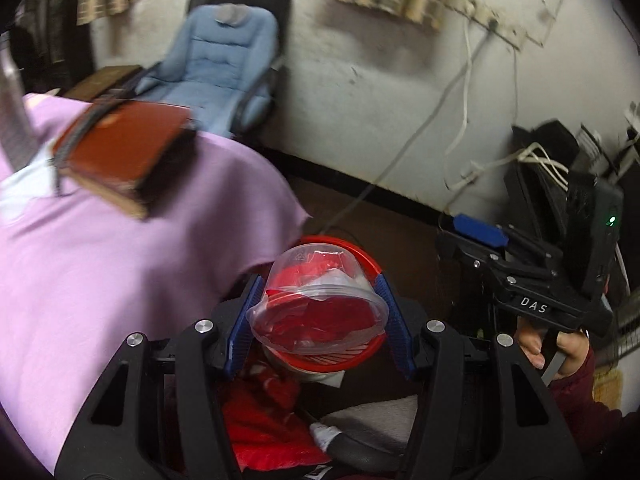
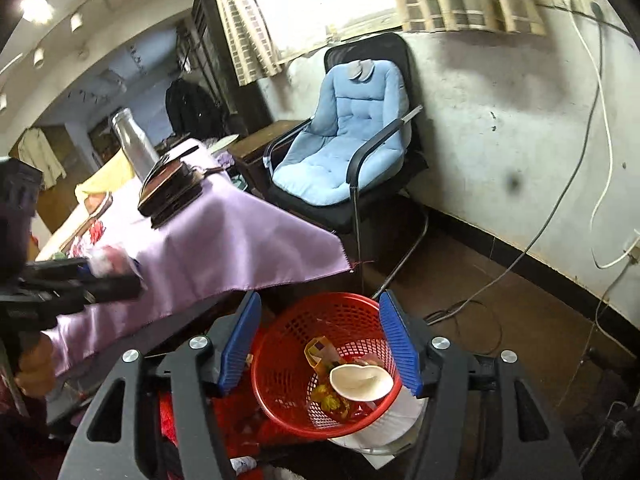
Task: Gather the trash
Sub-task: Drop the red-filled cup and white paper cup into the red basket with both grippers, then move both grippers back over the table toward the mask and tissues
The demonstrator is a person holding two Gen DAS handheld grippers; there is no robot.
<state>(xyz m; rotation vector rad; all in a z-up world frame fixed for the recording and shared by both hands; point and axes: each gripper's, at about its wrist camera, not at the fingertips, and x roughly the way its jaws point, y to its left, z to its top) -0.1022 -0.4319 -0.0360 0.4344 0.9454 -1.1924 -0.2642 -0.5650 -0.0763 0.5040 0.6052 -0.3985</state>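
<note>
R tool [image 1: 476, 236] label "DAS" | L tool [image 1: 318, 314] grips clear cup [image 1: 316, 300], maybe

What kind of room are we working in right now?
Probably a lived-in home room, perhaps a study or bedroom: a padded blue chair under a curtained window, and a cloth-covered table holding books.

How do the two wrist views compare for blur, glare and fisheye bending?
Left wrist view: smeared by motion, the brown book and blue chair soft, the clear cup in the left tool fairly sharp. Right wrist view: crisper, the red basket readable, the window blown out, the left tool at the left edge blurred. Both bend the walls and darken at the corners.
</note>
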